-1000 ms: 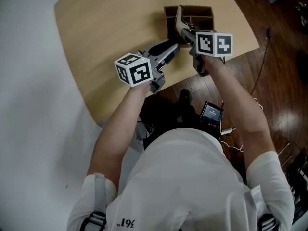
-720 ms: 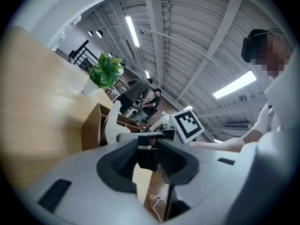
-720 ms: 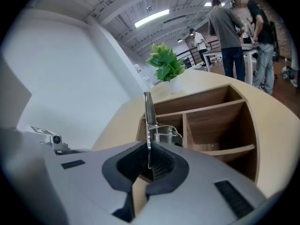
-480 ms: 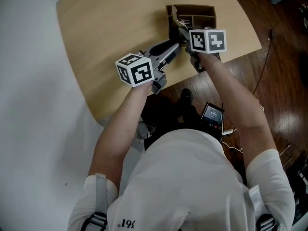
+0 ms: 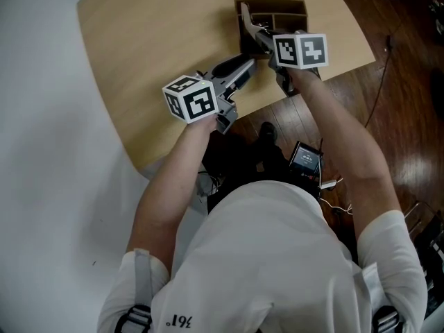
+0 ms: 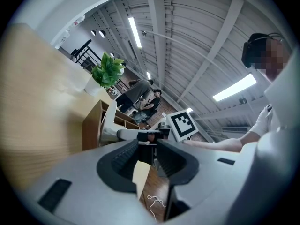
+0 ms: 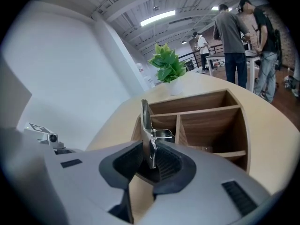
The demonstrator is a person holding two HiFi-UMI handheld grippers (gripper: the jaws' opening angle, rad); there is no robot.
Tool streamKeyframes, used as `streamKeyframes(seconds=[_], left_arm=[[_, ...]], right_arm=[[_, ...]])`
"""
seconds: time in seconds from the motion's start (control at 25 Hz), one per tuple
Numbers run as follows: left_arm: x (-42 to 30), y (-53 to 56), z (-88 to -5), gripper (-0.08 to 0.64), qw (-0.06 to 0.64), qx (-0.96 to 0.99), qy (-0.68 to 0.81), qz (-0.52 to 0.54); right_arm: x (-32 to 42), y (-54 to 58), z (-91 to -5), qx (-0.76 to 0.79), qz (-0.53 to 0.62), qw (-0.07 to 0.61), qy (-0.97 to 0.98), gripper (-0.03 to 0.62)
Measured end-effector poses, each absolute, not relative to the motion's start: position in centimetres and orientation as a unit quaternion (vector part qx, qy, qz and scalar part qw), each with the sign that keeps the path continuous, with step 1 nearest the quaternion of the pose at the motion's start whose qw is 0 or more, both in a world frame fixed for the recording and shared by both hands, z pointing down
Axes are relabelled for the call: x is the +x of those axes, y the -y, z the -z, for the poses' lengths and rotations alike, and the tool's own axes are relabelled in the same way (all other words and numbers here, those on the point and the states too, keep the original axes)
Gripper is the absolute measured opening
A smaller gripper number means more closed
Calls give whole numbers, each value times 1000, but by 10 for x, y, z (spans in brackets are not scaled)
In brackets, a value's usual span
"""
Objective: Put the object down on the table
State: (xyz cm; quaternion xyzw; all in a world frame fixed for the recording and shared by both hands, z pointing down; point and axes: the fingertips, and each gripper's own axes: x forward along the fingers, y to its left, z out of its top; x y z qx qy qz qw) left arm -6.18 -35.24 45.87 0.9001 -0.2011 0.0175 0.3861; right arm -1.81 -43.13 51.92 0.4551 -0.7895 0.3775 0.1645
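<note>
A silver metal tool (image 7: pixel 146 121), a flat strip with a hinged clip, stands upright between the jaws of my right gripper (image 7: pixel 150 156). These jaws have just been opening. The tool leans on the right pad, and a gap shows at the left pad. In the head view the tool (image 5: pixel 244 16) is at the front left corner of the wooden organizer (image 5: pixel 274 2), with the right gripper (image 5: pixel 258 39) just below it. My left gripper (image 5: pixel 239 66) lies low over the table (image 5: pixel 152 47) and points at the right one. Its jaws (image 6: pixel 146 151) stand apart with nothing between them.
The organizer (image 7: pixel 211 125) has several open compartments and sits near the table's far right edge. A potted plant (image 7: pixel 168 64) stands beyond it. People (image 7: pixel 232 36) stand in the background. A small device with cables (image 5: pixel 305 159) lies on the dark wood floor below.
The right gripper has shifted slightly toward the organizer with the tool and rolled a little. The left gripper has stayed in place.
</note>
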Motion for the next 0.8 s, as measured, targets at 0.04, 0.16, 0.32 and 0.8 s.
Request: streamKeyframes(seconds=[0.04, 0.16, 0.32, 0.8], left_arm=[[-62, 352, -458, 94, 387, 900, 201, -17], [-62, 353, -458, 94, 387, 900, 201, -15], [-64, 353, -457, 94, 385, 901, 202, -11], [-64, 353, -447, 94, 378, 904, 198, 1]], right_arm=[[-17, 431, -519, 456, -377, 164, 789, 57], [-14, 430, -519, 459, -377, 163, 788, 57], [-10, 429, -518, 467, -375, 159, 785, 58], [-18, 427, -510, 457, -359, 148, 800, 146]])
